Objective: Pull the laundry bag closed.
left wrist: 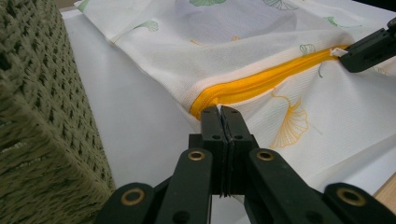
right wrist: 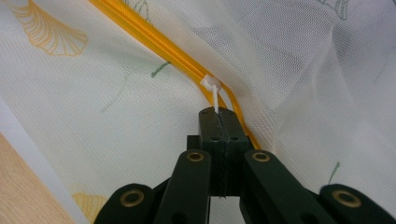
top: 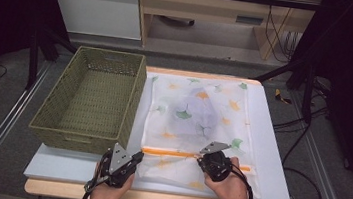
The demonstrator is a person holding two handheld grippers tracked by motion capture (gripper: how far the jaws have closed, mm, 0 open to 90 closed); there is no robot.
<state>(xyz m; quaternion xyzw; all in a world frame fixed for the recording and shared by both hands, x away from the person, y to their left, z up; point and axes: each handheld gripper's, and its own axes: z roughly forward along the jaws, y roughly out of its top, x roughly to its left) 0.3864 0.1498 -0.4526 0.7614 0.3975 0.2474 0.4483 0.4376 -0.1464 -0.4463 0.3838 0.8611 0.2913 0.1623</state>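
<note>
Centrally, a white mesh laundry bag printed with green and orange ginkgo leaves lies flat on the white table top, just right of a woven olive-green rectangular basket. An orange-yellow zipper runs across the bag's near part.

High view: a darker, greyish shape shows through the mesh in the bag's middle; what it is cannot be told. Both hands come in from the bottom edge. The left gripper sits at the zipper's left end, the right gripper farther along the zipper toward its right end. Jaw state is not readable from this height.

Left gripper view: detail gained. The left gripper has its jaws pressed together, clamped on the bag's fabric right at the zipper's left end. The basket wall stands close at the left of this view, the table top bare between it and the bag. The other gripper's black jaws show at the upper right, at a small white tab on the zipper.

Right gripper view: the white plastic zipper pull stands clear. The right gripper is closed, jaws together, pinching the pull's thin tail; the slider sits on the zipper just beyond the tips. A strip of light wooden table edge shows at the lower left.
</note>
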